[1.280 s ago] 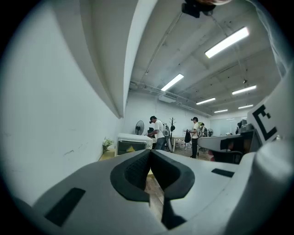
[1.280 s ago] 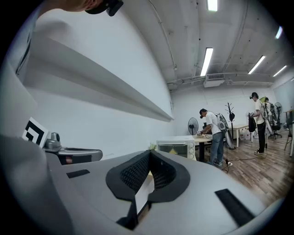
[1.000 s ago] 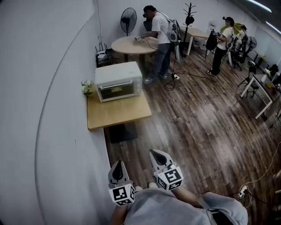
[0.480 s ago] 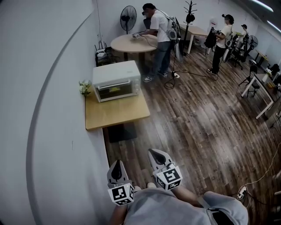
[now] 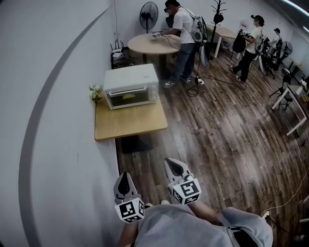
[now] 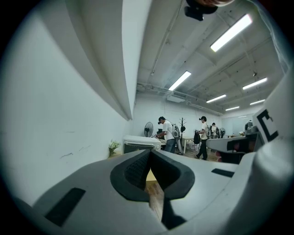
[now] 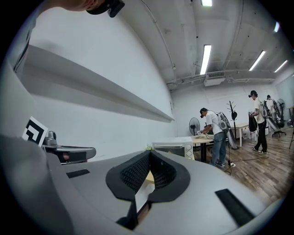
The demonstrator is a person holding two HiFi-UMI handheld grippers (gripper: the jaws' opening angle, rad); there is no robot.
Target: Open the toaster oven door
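Note:
The white toaster oven (image 5: 131, 86) stands at the back of a wooden table (image 5: 130, 123) against the left wall, its glass door closed. It shows small and far ahead in the left gripper view (image 6: 140, 143) and the right gripper view (image 7: 174, 148). My left gripper (image 5: 124, 174) and right gripper (image 5: 170, 161) are held side by side close to my body, well short of the table. Both point toward the oven. The left gripper (image 6: 150, 151) has its jaws together with nothing between them, and so does the right gripper (image 7: 149, 153).
A small vase of flowers (image 5: 95, 92) sits left of the oven. A dark box (image 5: 136, 143) lies under the table. Beyond are a round table (image 5: 154, 43), a fan (image 5: 148, 10), standing people (image 5: 186, 29) and floor cables (image 5: 203, 79). Wood floor lies to the right.
The table and oven have drawn slightly nearer and shifted right in the head view. Both grippers have advanced a little, still shut. The oven door stays closed.

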